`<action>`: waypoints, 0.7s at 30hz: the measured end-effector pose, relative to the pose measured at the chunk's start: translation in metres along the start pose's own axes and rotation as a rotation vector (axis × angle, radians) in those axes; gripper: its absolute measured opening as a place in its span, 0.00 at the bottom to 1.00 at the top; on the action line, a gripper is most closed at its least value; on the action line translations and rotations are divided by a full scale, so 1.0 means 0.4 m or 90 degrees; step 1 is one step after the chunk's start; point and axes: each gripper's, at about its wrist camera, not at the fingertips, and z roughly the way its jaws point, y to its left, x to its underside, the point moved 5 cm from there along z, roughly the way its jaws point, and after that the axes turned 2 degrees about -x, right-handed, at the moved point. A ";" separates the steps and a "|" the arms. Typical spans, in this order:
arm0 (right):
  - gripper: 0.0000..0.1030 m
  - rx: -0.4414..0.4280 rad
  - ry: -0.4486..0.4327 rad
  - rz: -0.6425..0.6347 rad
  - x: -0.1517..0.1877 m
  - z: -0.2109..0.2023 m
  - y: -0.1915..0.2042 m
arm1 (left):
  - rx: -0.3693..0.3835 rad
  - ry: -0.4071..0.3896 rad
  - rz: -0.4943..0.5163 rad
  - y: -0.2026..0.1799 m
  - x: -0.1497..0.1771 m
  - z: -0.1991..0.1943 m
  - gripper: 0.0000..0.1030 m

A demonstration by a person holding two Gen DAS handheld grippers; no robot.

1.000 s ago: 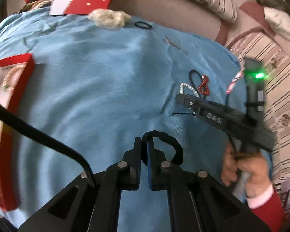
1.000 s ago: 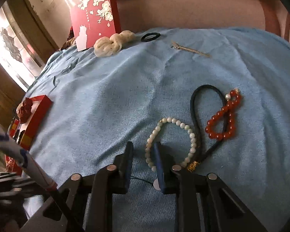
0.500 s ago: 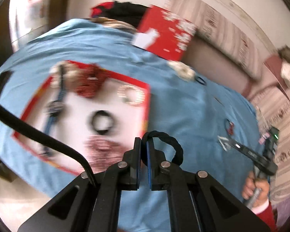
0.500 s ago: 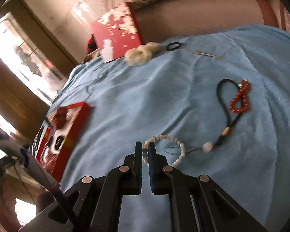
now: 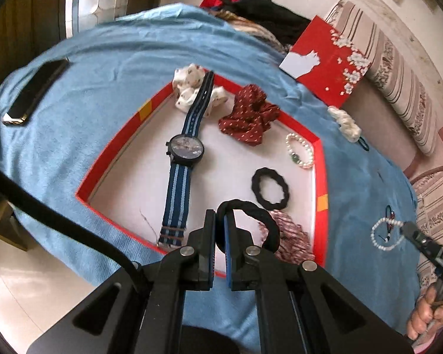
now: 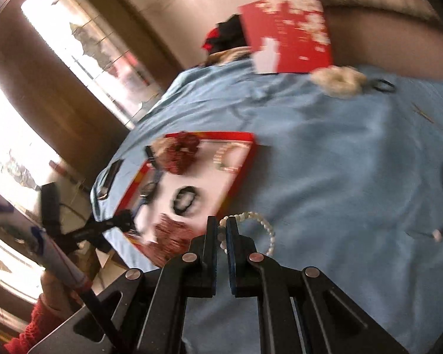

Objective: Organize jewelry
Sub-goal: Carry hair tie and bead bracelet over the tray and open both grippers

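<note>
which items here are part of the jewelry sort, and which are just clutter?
In the job:
- black hair tie in left claw
- white bead bracelet in right claw
- red tray holding watch, pearl bracelet, scrunchies

Lying about:
- phone
- red card box
- clothes pile

Black hair tie [image 5: 252,212] hangs over the red tray's [image 5: 109,159] near edge; white bead bracelet [image 6: 260,224] dangles above the blue cloth [image 6: 325,153]

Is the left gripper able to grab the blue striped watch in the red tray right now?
Probably not yet: the left gripper is shut on a black hair tie, though the watch lies unobstructed.
</note>
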 end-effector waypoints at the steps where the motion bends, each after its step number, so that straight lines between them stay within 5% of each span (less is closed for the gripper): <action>1: 0.06 -0.002 0.004 -0.010 -0.009 0.017 0.023 | 0.002 0.009 -0.004 0.004 -0.003 0.016 0.05; 7: 0.06 0.047 0.040 -0.091 -0.070 0.164 0.138 | -0.018 0.035 -0.001 0.014 -0.025 0.093 0.05; 16: 0.06 0.138 0.072 -0.113 -0.097 0.304 0.121 | -0.010 0.037 -0.025 0.031 -0.037 0.112 0.06; 21: 0.07 0.148 0.101 -0.099 -0.097 0.376 0.108 | 0.011 0.019 -0.034 0.030 -0.042 0.076 0.23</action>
